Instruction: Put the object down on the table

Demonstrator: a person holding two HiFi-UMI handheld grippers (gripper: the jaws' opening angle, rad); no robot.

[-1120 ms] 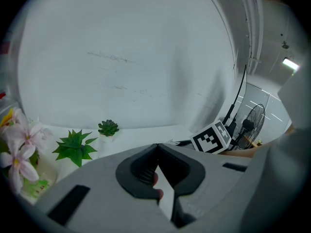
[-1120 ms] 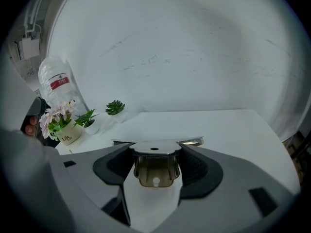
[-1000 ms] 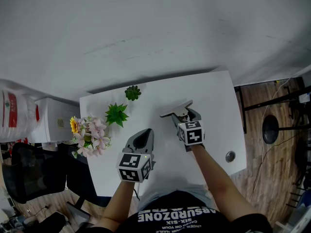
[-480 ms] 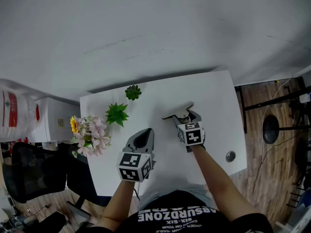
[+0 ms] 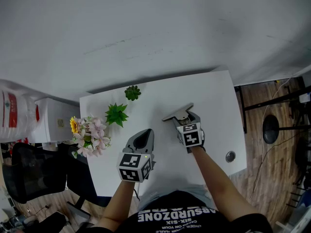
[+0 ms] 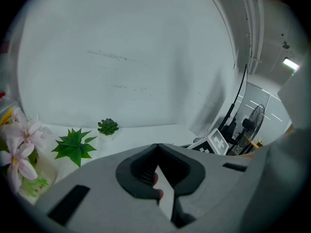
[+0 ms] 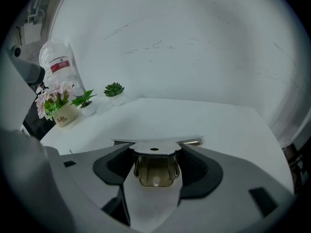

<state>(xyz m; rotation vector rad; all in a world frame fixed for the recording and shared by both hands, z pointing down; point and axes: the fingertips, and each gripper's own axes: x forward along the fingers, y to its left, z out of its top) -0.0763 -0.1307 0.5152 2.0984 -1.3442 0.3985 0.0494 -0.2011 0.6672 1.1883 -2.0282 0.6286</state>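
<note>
A scraper [image 5: 178, 112] with a flat metal blade [image 7: 158, 142] and a smoky see-through handle [image 7: 154, 171] is held over the middle of the white table [image 5: 214, 96]. My right gripper [image 5: 182, 117] is shut on that handle, and the blade lies level across the jaw tips [image 7: 155, 154]. Whether the blade touches the tabletop I cannot tell. My left gripper [image 5: 144, 133] hangs over the table's near left part. Its jaws meet at the tips [image 6: 158, 147] and hold nothing.
A small dark succulent [image 5: 132, 92], a spiky green plant [image 5: 116, 113] and a pot of pink and yellow flowers [image 5: 87, 135] stand along the table's left side. A round cable hole [image 5: 230, 156] sits near the front right corner. A black chair [image 5: 29, 174] stands left of the table.
My right gripper with the scraper has drifted slightly nearer to me. The left gripper has stayed where it was.
</note>
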